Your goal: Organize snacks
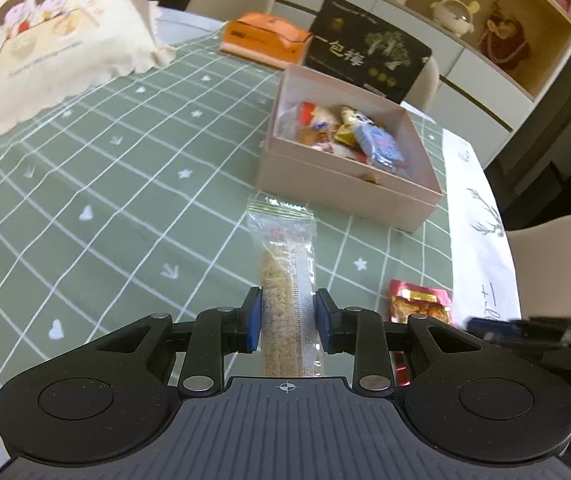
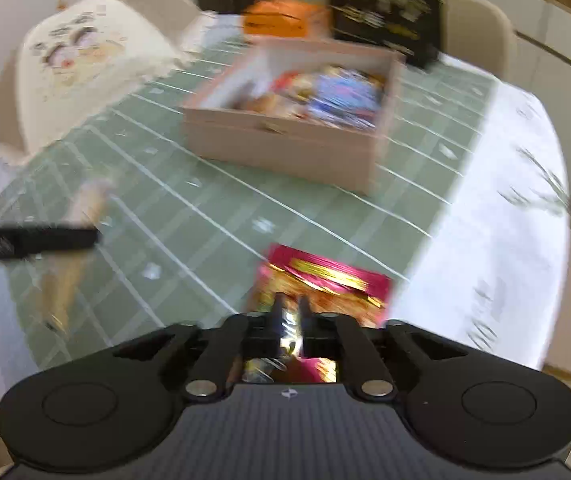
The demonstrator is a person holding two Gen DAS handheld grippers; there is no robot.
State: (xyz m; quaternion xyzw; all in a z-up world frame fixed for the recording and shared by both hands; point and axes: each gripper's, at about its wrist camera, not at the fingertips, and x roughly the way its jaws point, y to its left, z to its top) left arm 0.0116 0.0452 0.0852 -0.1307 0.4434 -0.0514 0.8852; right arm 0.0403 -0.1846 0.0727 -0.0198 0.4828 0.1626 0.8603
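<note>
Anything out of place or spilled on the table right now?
Nothing spilled or damaged. The pink box sits upright with snacks inside. The two snacks outside it are both gripped: cereal bar in the left hand-held gripper, red packet in the right.

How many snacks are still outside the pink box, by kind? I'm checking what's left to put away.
Clear-wrapped grain bar, held in the left gripper: 1
Red-and-gold snack packet, held in the right gripper: 1
Total: 2 outside the pink box
</note>
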